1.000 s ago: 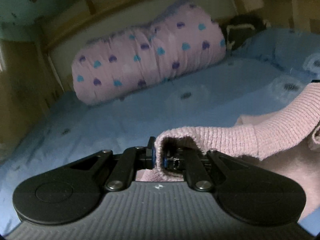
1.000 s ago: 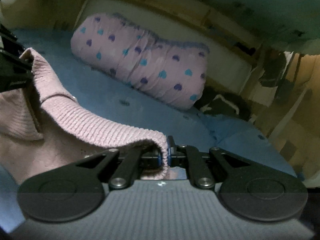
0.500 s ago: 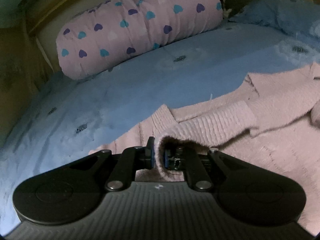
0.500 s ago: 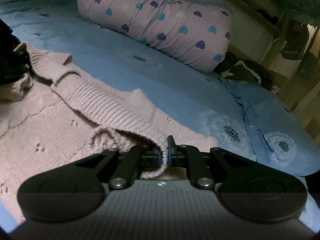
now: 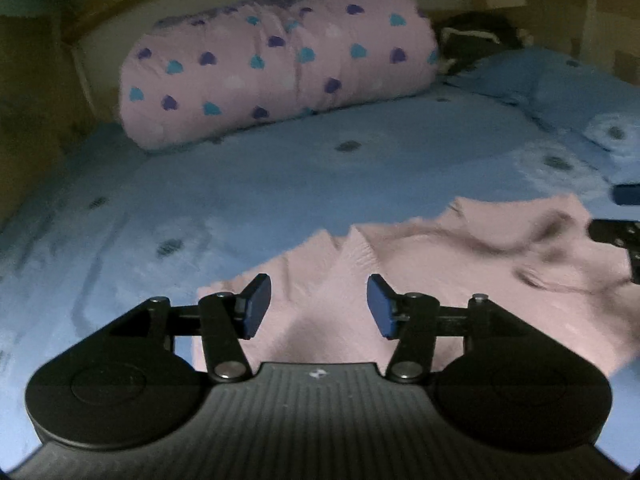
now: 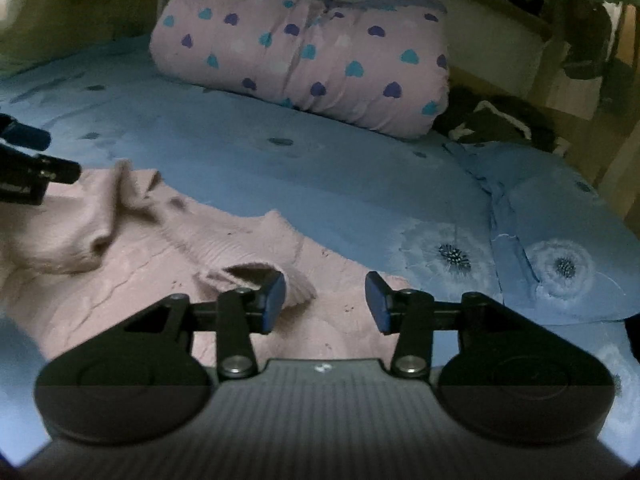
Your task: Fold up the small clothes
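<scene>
A small pink knitted sweater point(image 5: 460, 264) lies on the blue bedsheet point(image 5: 280, 184), its ribbed hem folded over the body. My left gripper point(image 5: 318, 306) is open and empty just above the sweater's left part. In the right wrist view the sweater point(image 6: 132, 256) lies rumpled, with a ribbed edge curled up beside the left fingertip. My right gripper point(image 6: 325, 300) is open and empty over the sweater's right corner. Each gripper shows at the edge of the other's view, the right one point(image 5: 618, 220) and the left one point(image 6: 28, 160).
A rolled pink quilt with blue and purple hearts point(image 5: 280, 68) lies along the headboard point(image 6: 500, 32). A dark garment point(image 6: 492, 124) sits at the bed's far right corner. A blue flowered pillow point(image 6: 552, 248) lies to the right of the sweater.
Both grippers were shut on the sweater's ribbed hem, held up; they lowered it onto the sweater body, then opened and let it go. The hem now lies on the sweater.
</scene>
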`<state>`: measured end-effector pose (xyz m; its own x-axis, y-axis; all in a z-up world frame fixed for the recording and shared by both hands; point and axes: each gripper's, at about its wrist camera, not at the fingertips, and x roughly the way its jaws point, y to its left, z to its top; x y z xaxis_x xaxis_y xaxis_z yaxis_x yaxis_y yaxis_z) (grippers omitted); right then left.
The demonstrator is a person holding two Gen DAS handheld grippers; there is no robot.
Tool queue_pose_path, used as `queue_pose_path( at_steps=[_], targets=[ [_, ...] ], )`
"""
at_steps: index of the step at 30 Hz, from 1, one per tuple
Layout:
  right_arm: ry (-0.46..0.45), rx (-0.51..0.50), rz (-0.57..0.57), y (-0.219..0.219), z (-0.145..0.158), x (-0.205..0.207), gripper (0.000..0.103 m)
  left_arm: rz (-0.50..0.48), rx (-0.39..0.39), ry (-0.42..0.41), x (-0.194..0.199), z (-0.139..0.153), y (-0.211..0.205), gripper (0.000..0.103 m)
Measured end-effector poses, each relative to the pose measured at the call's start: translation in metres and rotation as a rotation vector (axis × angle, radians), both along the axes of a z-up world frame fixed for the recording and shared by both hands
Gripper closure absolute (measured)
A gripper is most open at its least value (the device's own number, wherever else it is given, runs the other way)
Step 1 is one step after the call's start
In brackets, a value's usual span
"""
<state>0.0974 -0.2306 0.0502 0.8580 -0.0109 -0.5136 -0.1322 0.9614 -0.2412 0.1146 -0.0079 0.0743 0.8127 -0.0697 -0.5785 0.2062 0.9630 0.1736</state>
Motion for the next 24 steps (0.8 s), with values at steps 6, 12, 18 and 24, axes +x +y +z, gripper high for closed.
queue_pose_path(
  at_steps=[6, 12, 18, 24],
  targets=[
    [0.014, 0.034, 0.131, 0.006, 0.007, -0.013, 0.056, -0.096, -0.049, 0.066, -0.013, -0.009, 0.002, 0.043],
    [0.060, 0.030, 0.211, 0.017, -0.007, -0.009, 0.056, -0.257, 0.021, 0.099, -0.028, -0.021, -0.009, 0.043],
    [0.099, -0.070, 0.215, 0.026, -0.029, -0.001, 0.056, -0.234, 0.152, 0.108, -0.024, -0.046, -0.015, 0.043],
    [0.087, -0.043, 0.166, 0.019, -0.038, 0.008, 0.062, -0.218, 0.161, 0.066, -0.014, -0.049, -0.012, 0.084]
  ],
)
